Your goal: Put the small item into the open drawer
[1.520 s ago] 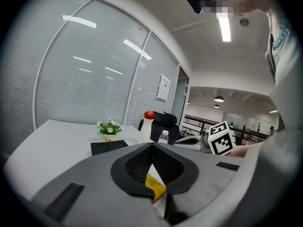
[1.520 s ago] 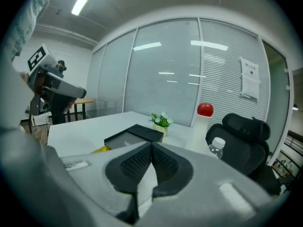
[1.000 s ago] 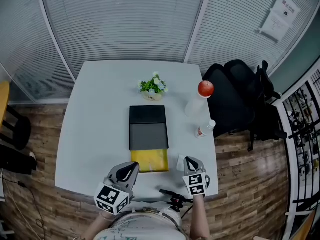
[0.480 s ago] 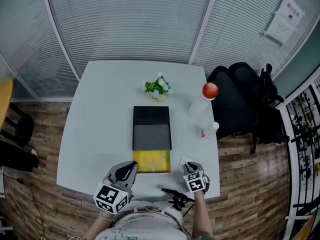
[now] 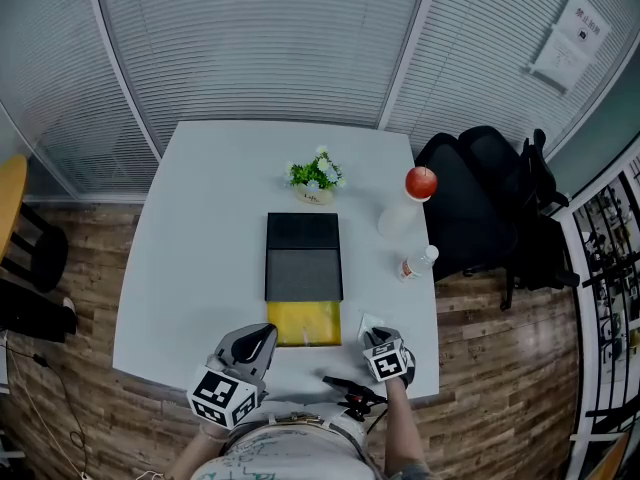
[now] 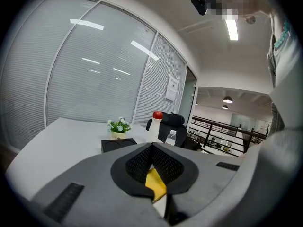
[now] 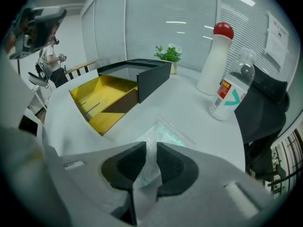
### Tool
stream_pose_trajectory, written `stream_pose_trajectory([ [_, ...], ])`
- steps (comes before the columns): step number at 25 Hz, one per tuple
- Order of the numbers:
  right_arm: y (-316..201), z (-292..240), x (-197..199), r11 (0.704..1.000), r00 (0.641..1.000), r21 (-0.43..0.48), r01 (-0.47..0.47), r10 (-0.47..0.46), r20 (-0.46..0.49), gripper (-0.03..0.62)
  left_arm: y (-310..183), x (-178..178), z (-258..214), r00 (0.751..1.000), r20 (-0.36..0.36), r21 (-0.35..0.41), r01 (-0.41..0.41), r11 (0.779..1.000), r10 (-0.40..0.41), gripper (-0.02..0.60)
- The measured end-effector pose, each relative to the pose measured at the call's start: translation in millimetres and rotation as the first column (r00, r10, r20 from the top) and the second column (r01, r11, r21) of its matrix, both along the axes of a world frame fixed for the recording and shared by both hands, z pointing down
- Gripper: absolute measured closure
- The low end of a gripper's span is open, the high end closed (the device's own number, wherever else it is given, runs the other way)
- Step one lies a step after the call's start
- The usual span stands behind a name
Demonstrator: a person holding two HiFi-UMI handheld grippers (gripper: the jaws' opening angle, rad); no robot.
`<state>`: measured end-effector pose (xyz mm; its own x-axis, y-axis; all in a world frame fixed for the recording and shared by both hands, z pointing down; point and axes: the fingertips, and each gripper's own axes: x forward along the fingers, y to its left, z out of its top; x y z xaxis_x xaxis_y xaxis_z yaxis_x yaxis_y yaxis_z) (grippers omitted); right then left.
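The small item is a clear plastic bag [image 7: 163, 136] lying flat on the white table [image 5: 200, 268], just right of the open yellow drawer [image 5: 303, 323]. The drawer sticks out of a black box [image 5: 304, 258] toward me. My right gripper [image 7: 151, 157] is at the bag's near end. Its jaws are opening, with the bag's crumpled edge loose between the pads [image 7: 130, 162]. In the head view the right gripper [image 5: 376, 338] sits at the near right. My left gripper [image 5: 257, 344] hovers at the drawer's near left corner, tips [image 6: 152, 148] together and empty; yellow shows below them.
A small potted plant [image 5: 316, 176] stands behind the box. A white bottle with a red cap [image 5: 408, 200] and a water bottle [image 5: 416, 261] stand near the table's right edge. A black office chair [image 5: 490, 208] is beside that edge. The near table edge is close under both grippers.
The right gripper has drawn slightly toward the near edge and lined up behind the bag. The left gripper has stayed in place.
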<state>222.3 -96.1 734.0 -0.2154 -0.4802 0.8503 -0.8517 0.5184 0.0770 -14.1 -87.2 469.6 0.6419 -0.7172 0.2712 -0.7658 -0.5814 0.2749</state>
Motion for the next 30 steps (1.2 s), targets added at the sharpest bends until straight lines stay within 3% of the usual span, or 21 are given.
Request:
stream_pose_trajectory([
  [9, -2.0, 0.5, 1.4, 1.0, 1.0, 0.0, -0.002, 0.002, -0.004, 0.58, 6.5, 10.9, 1.3, 0.999, -0.017, -0.012, -0.042, 0.999, 0.042, 0.584],
  [30, -5.2, -38.9, -0.6, 0.998, 1.0, 0.063, 0.012, -0.012, -0.001, 0.588, 10.1, 27.2, 8.4, 0.994, -0.005, -0.019, -0.112, 0.994, 0.112, 0.584],
])
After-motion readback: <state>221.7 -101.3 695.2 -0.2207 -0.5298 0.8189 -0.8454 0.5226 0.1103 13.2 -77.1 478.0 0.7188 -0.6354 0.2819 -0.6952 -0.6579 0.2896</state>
